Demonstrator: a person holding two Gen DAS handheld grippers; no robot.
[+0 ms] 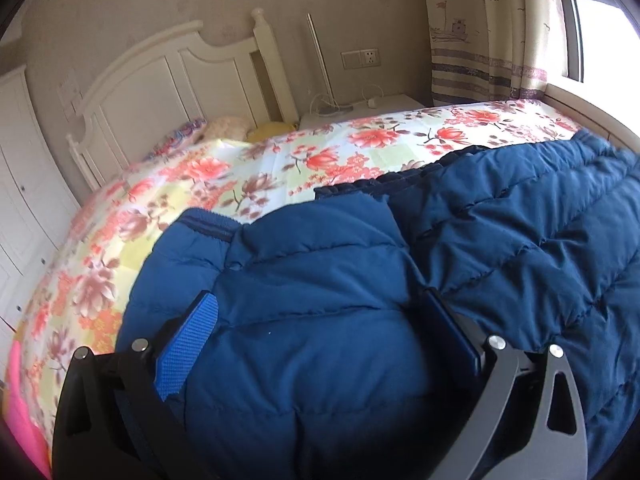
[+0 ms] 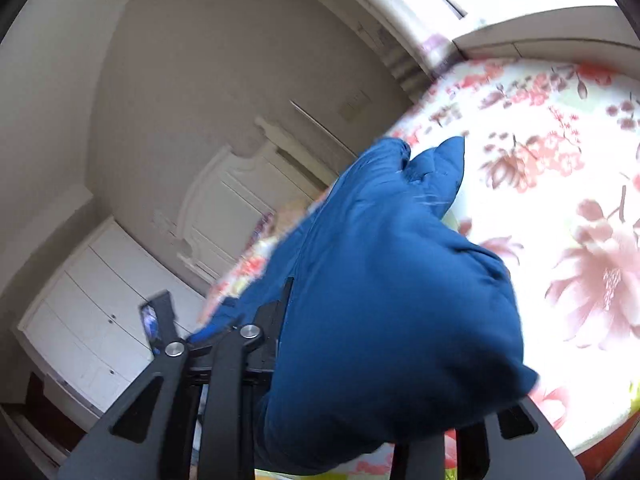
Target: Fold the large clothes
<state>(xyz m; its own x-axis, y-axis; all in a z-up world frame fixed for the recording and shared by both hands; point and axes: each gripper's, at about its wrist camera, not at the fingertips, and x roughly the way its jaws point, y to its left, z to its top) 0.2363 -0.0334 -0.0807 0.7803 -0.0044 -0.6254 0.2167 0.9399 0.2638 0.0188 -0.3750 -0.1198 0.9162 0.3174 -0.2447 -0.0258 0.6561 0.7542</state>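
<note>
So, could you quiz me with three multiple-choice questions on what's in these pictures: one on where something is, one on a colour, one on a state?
1. Where does the jacket lie?
A. on the floor
B. on the bed
C. on a chair

2. What colour is the jacket?
A. blue
B. red
C. white

3. What is between the left gripper's jaws?
A. nothing
B. a pillow
C. a fold of the jacket

Answers:
1. B, the jacket is spread over the floral bedcover.
2. A, its quilted cloth is dark blue in both views.
3. C, the puffy cloth fills the gap between the two pads.
</note>
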